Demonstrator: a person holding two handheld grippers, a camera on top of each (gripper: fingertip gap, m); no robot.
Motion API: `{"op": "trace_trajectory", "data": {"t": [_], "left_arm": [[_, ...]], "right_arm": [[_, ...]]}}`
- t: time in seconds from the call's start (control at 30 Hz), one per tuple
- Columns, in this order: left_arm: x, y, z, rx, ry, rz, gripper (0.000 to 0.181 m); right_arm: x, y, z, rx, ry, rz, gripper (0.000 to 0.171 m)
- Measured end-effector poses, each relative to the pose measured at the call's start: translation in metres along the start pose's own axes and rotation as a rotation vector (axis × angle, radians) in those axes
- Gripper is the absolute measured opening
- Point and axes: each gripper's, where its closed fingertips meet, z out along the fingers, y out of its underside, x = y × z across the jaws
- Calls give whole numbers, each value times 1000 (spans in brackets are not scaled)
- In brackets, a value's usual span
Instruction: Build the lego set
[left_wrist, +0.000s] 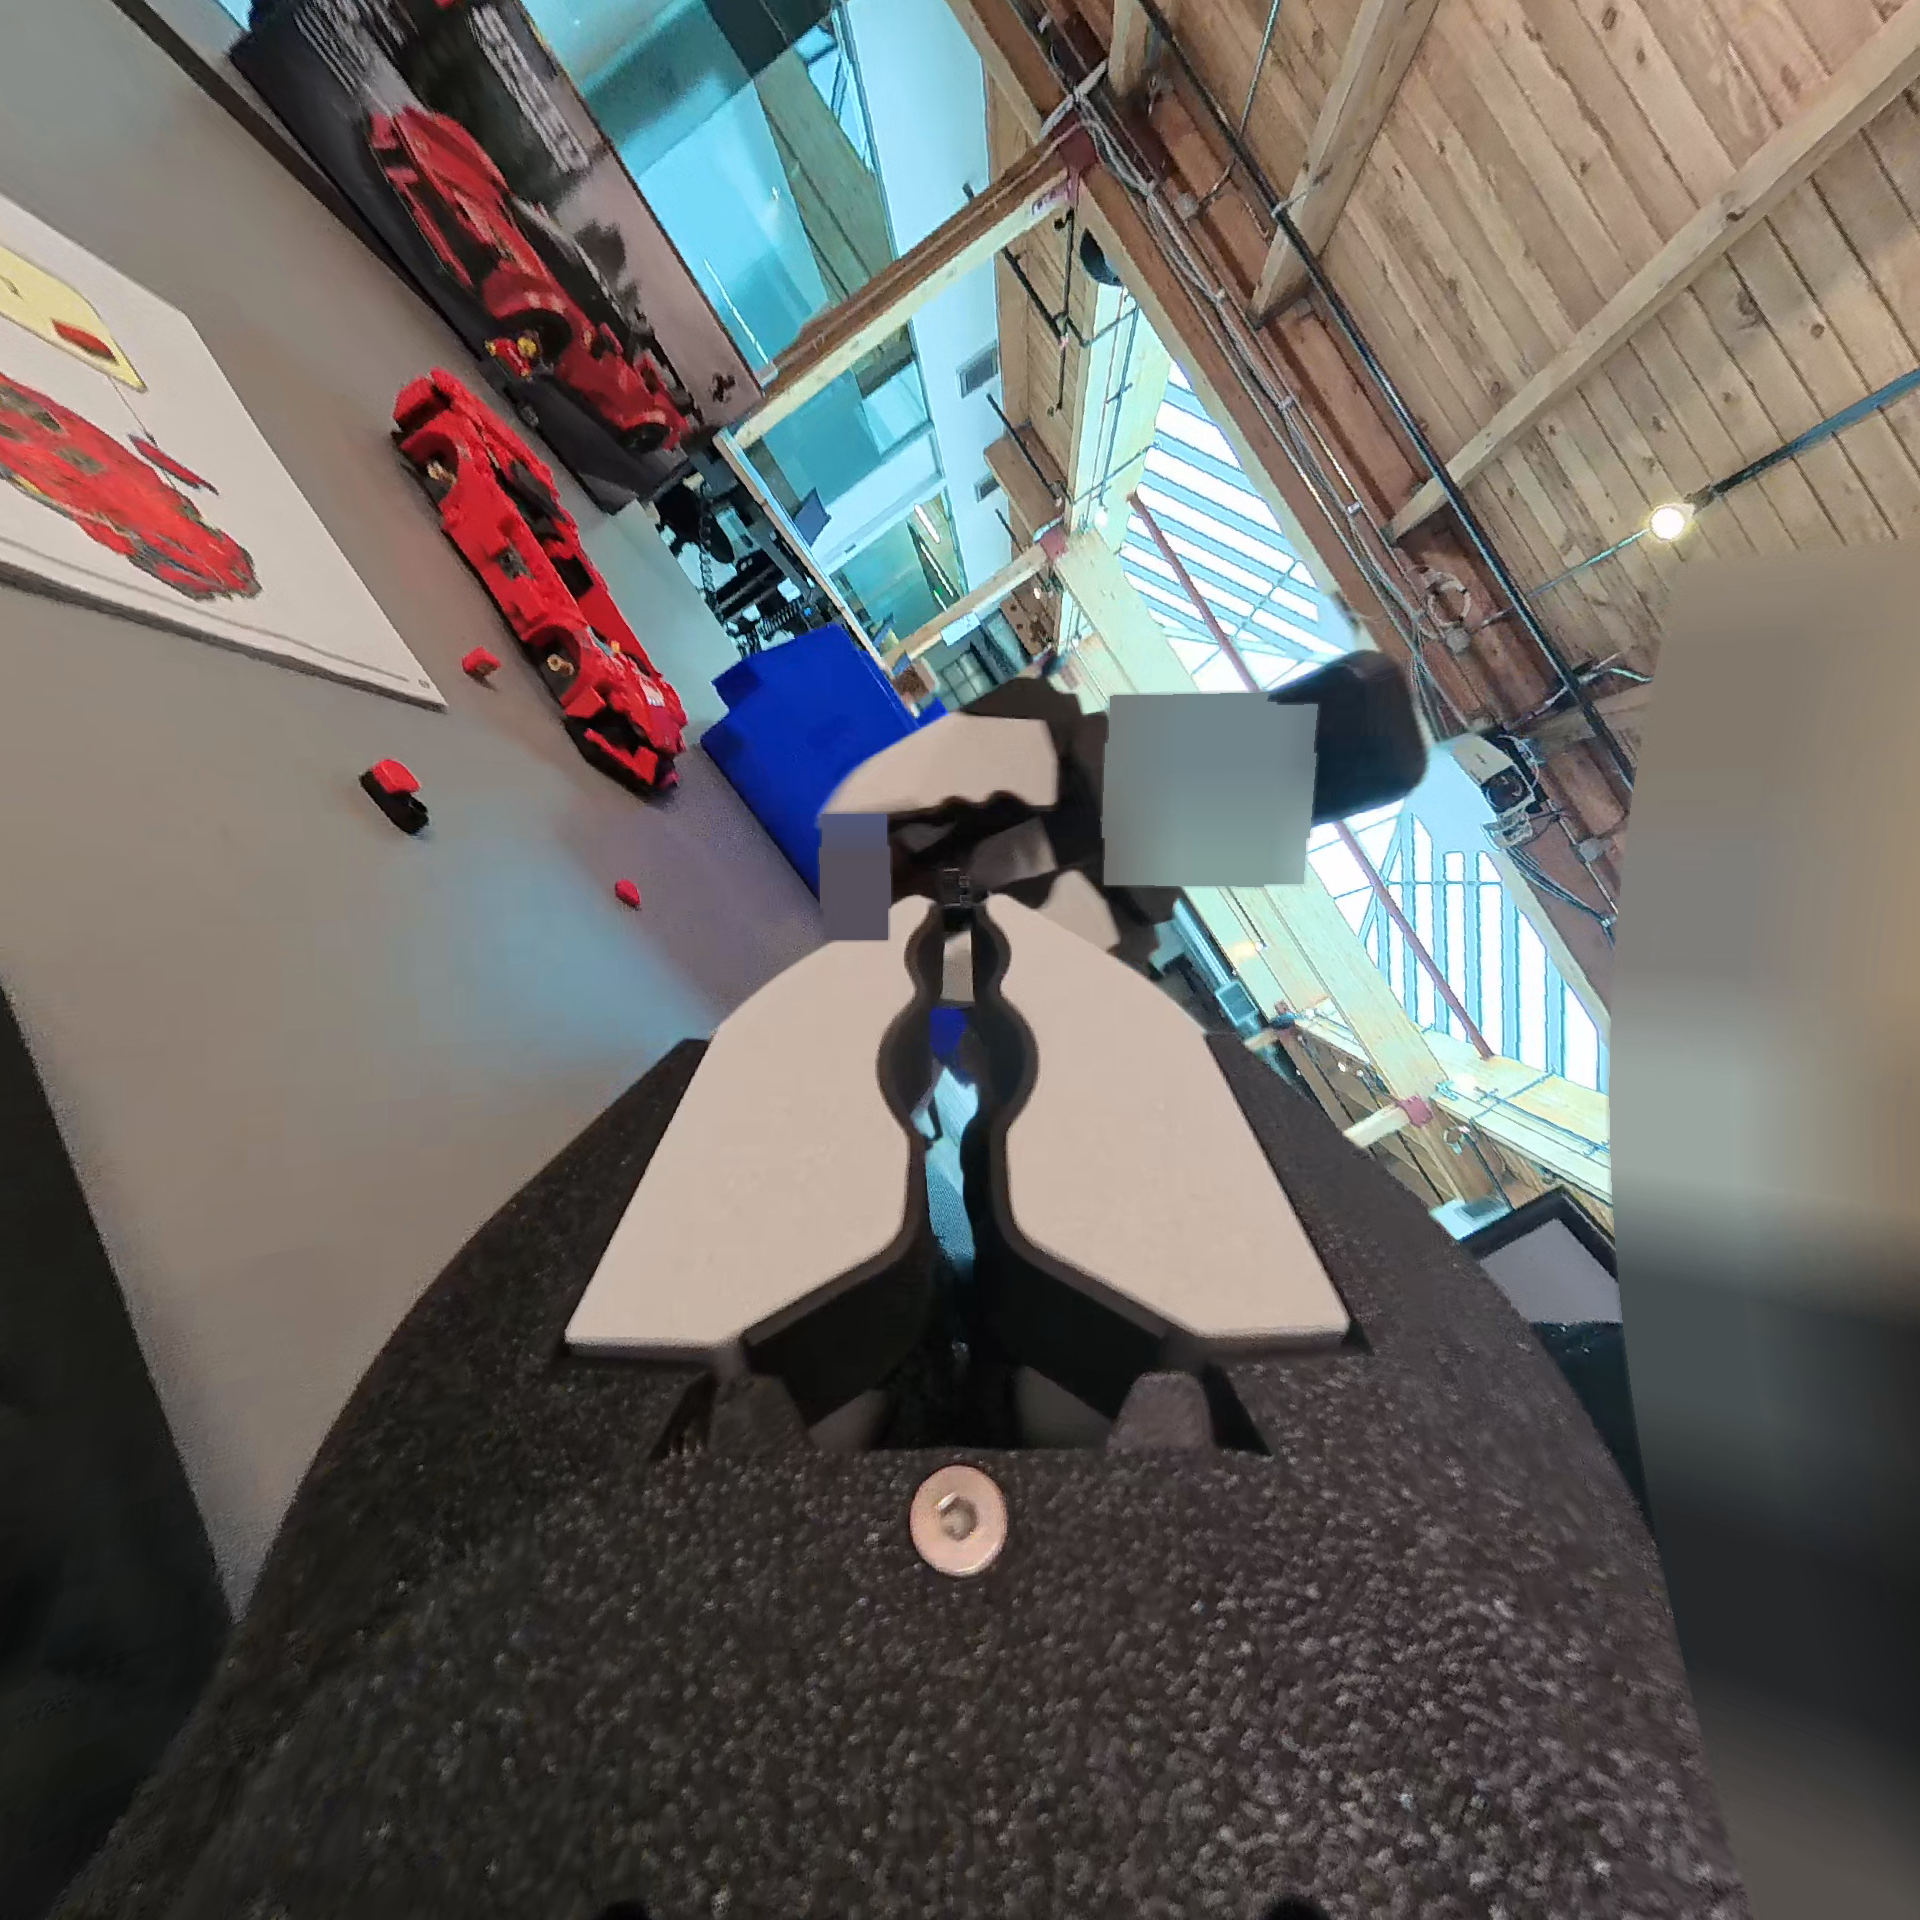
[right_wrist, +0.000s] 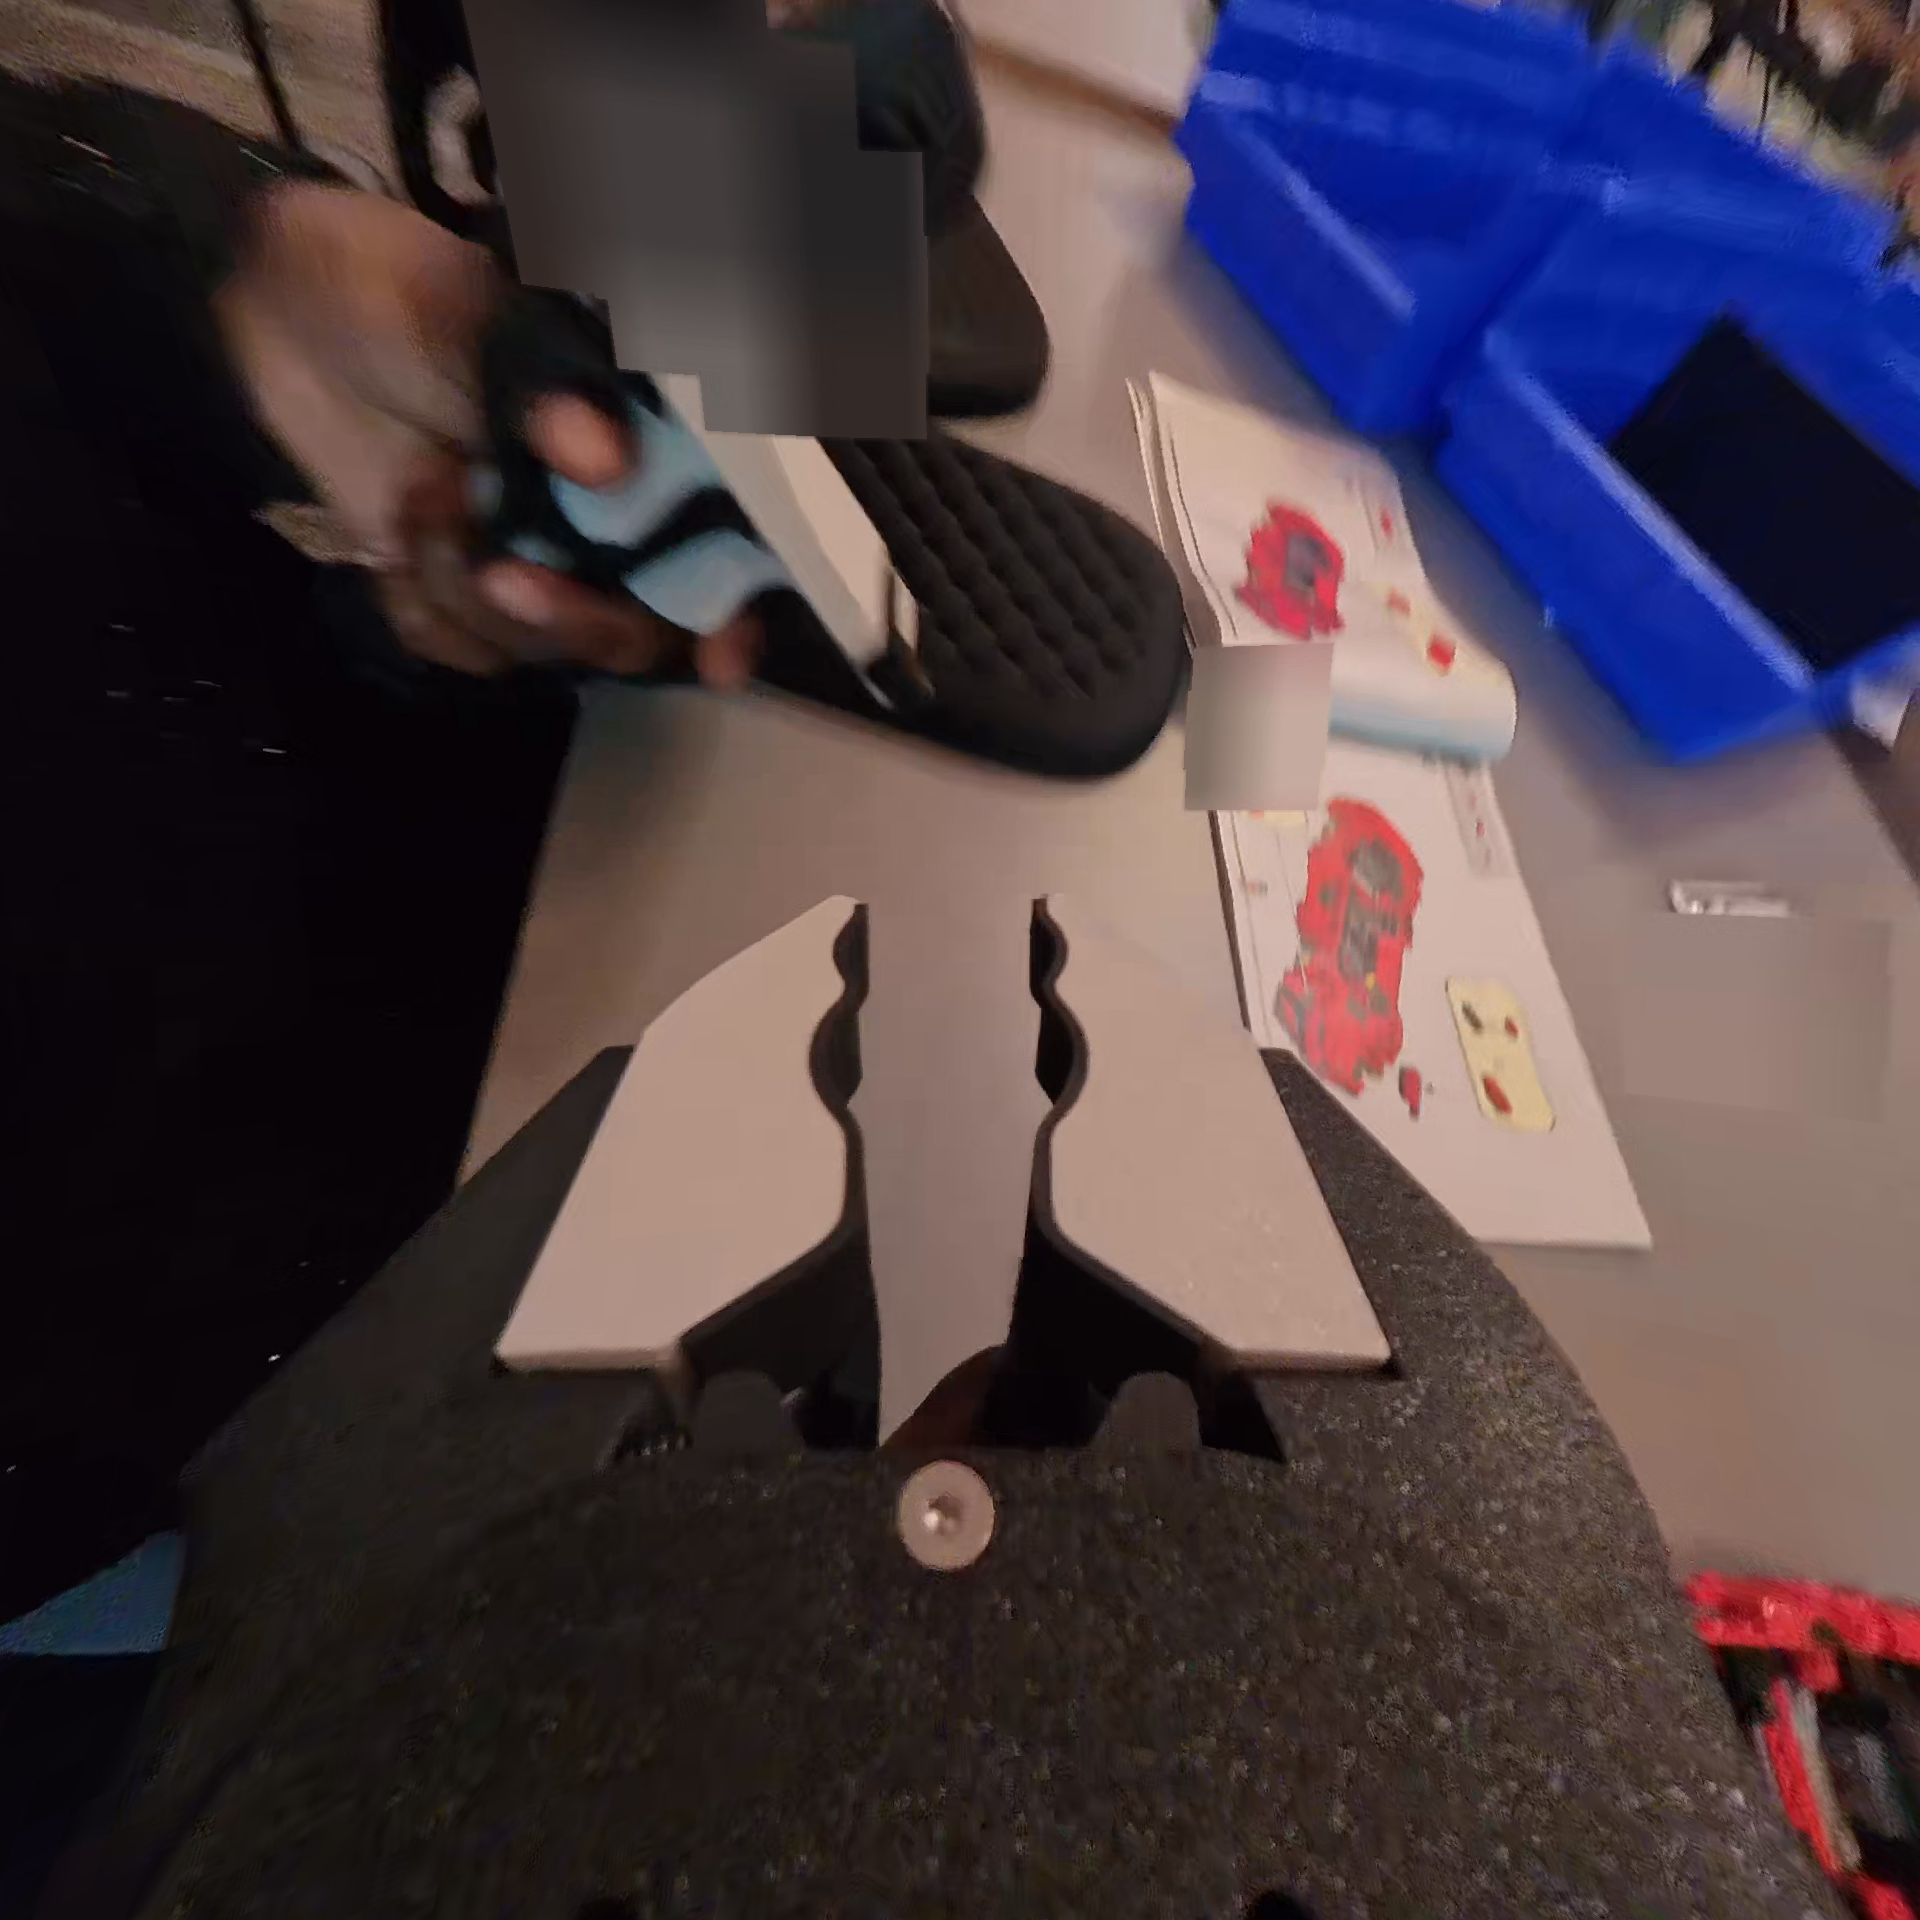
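While the left gripper (left_wrist: 958, 914) is raised off the table (left_wrist: 312, 987) and tilted toward the ceiling, its fingers are pinched nearly together on a tiny dark piece (left_wrist: 954, 891) at the tips; what kind of piece is too small to tell. Just past those tips sits the right gripper (left_wrist: 966, 769), partly under mosaic patches. On the table in the left wrist view: red car (left_wrist: 540, 582) lying long-ways beside the box (left_wrist: 499, 239) with a red car picture, well apart from both grippers. Open manual (left_wrist: 135, 468) at the left edge. Three loose bits near the car: small red brick (left_wrist: 480, 661), red-and-black brick (left_wrist: 395, 792), tiny red bit (left_wrist: 625, 889). Blue bin (left_wrist: 800, 727) at the far table edge, behind the right gripper.

Right wrist view, blurred by motion: right gripper (right_wrist: 945, 914) with fingers spread apart, nothing between them, bare table (right_wrist: 935, 831) showing through the gap. Manual (right_wrist: 1382, 935) lies open to the right of the fingertips. Blue bins (right_wrist: 1538, 312) upper right. Corner of the red car (right_wrist: 1808, 1704) at the lower right edge. Upper left, a hand (right_wrist: 447, 499) grips the left gripper (right_wrist: 904, 665), black body toward the camera; its tips are hard to read in this view
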Motion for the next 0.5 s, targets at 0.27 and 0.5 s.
{"op": "trace_trajectory", "data": {"t": [0.27,0.5], "left_arm": [[2,27,3,-120,13,-50,4],[16,32,8,-157,91,-107,4]], "right_arm": [[-34,-13,-3,13,-31,-198,34],[-40,-11,5,-18,-60,-219,30]]}}
